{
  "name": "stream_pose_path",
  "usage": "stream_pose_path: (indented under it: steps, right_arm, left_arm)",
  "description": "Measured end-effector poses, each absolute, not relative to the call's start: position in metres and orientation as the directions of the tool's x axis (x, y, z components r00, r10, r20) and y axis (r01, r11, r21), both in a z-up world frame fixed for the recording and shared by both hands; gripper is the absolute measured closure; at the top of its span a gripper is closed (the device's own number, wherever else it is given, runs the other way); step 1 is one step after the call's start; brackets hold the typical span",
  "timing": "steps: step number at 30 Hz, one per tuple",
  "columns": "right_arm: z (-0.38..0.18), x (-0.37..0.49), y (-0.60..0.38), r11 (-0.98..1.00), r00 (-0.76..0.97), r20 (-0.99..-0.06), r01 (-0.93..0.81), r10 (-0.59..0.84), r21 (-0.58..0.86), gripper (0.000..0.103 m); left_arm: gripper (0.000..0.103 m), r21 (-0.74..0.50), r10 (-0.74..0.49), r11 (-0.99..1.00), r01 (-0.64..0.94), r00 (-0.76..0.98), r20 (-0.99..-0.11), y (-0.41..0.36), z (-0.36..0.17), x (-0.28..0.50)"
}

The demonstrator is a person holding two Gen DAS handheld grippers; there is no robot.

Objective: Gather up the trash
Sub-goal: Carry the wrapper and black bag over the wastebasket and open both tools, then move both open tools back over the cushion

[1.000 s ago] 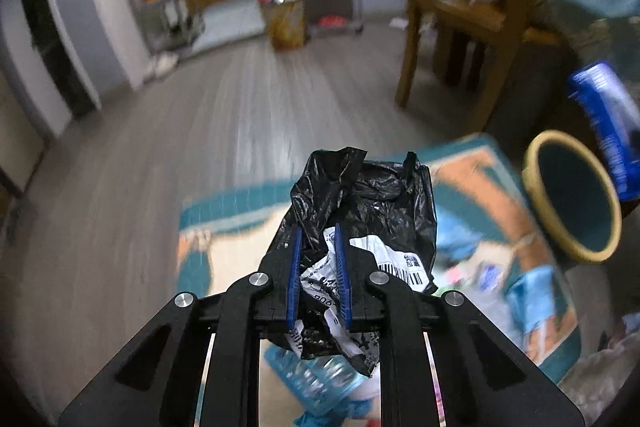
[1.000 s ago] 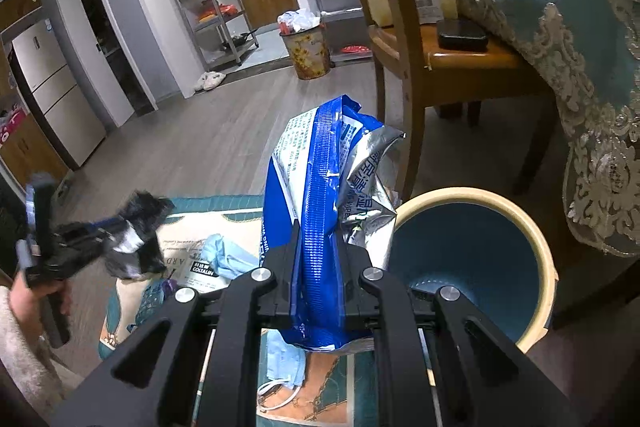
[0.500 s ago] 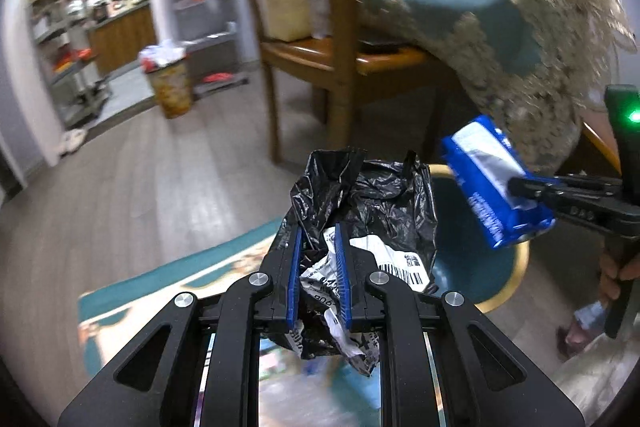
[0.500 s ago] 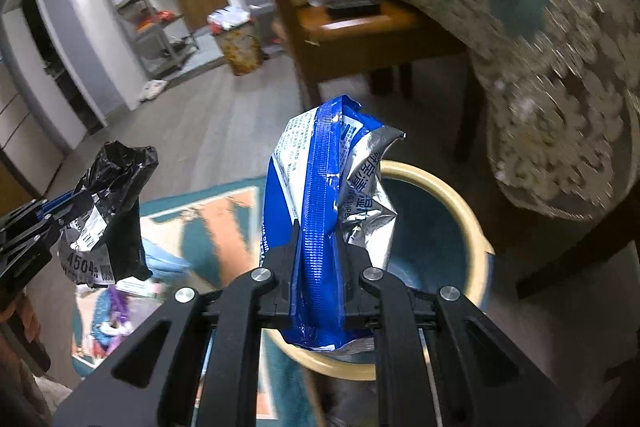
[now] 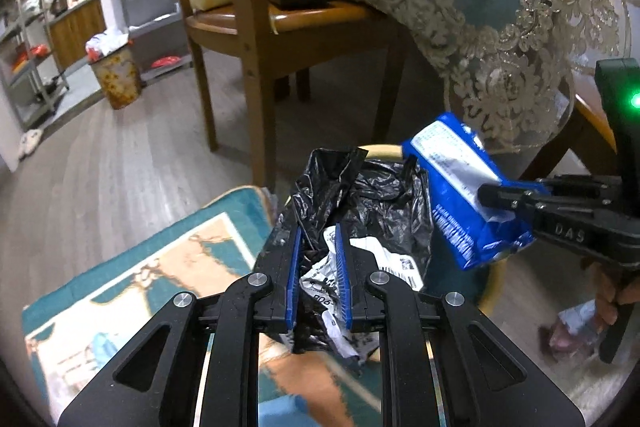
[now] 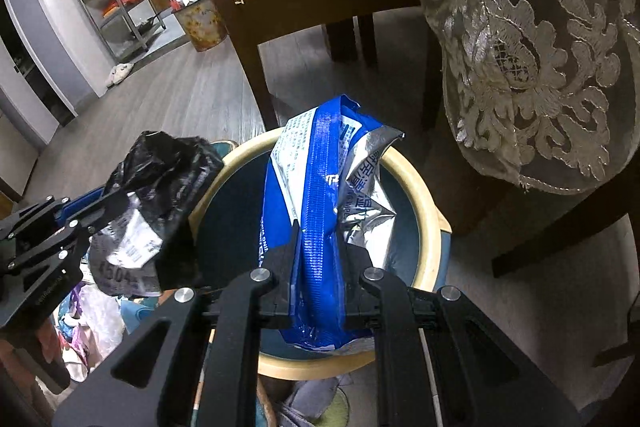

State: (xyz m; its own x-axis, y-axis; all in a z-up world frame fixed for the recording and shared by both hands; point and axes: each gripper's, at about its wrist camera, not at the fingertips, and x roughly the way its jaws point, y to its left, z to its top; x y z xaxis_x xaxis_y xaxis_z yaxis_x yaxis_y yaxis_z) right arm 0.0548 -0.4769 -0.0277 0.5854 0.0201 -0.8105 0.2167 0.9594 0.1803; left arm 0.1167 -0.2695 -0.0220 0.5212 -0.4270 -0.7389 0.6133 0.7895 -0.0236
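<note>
Right now both of your claws carry trash over the bin, so the risks all sit in the release.

1. Your right claw [image 6: 318,247] is clamped on the blue foil packet [image 6: 320,187], which hangs above the open mouth of the bin [image 6: 428,223]. It is a long, stiff packet; if you let go while it stands tilted, its top end can catch on the cream rim and tip out onto the floor.
2. Your left claw [image 5: 318,267] is clamped on the crumpled black bag [image 5: 372,195] with its white label. In the right wrist view the bag hangs over the bin's left rim, not over its middle. Release it there and it can slide down the outside onto the rug [image 5: 140,267].
3. The two claws are close together, and the bag nearly touches the packet. If you release both at once they can knock each other off course.
4. The lace tablecloth [image 6: 540,67] hangs just beside the bin; swinging your right claw outward can snag it.
</note>
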Motion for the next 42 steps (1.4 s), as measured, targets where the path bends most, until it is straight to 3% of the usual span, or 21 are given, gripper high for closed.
stream_pose_path:
  steps: [4, 6, 10, 16, 18, 21, 23, 42]
  right_arm:
    - [-0.027, 0.057, -0.480, 0.957, 0.595, -0.804, 0.216, 0.027, 0.192, 0.079]
    - [-0.026, 0.057, -0.479, 0.957, 0.597, -0.802, 0.216, 0.027, 0.193, 0.072]
    - [-0.023, 0.057, -0.479, 0.956, 0.605, -0.796, 0.217, 0.028, 0.198, 0.062]
    - [-0.012, 0.058, -0.468, 0.959, 0.626, -0.779, 0.197, 0.036, 0.203, 0.037]
    - [-0.008, 0.058, -0.462, 0.960, 0.635, -0.771, 0.188, 0.041, 0.206, 0.027]
    - [-0.002, 0.058, -0.453, 0.963, 0.652, -0.757, 0.172, 0.047, 0.208, 0.014]
    - [0.002, 0.057, -0.447, 0.964, 0.661, -0.749, 0.164, 0.052, 0.211, 0.006]
    - [0.016, 0.044, -0.351, 0.977, 0.679, -0.727, 0.069, 0.103, 0.203, 0.006]
  left_arm:
    - [0.078, -0.029, -0.438, 0.787, 0.616, 0.524, -0.731, -0.274, -0.023, 0.117]
    - [0.067, -0.020, -0.431, 0.788, 0.615, 0.528, -0.732, -0.275, -0.024, 0.117]
    - [0.061, -0.009, -0.420, 0.796, 0.605, 0.543, -0.727, -0.268, -0.022, 0.117]
    - [0.037, -0.007, -0.409, 0.821, 0.571, 0.579, -0.705, -0.243, -0.009, 0.116]
    - [0.024, -0.008, -0.406, 0.829, 0.560, 0.592, -0.696, -0.233, -0.003, 0.114]
    - [0.013, -0.007, -0.403, 0.836, 0.548, 0.606, -0.685, -0.219, 0.004, 0.111]
    - [0.011, -0.001, -0.398, 0.843, 0.538, 0.622, -0.675, -0.208, 0.010, 0.108]
    - [0.009, 0.031, -0.290, 0.913, 0.407, 0.702, -0.650, -0.066, 0.041, 0.070]
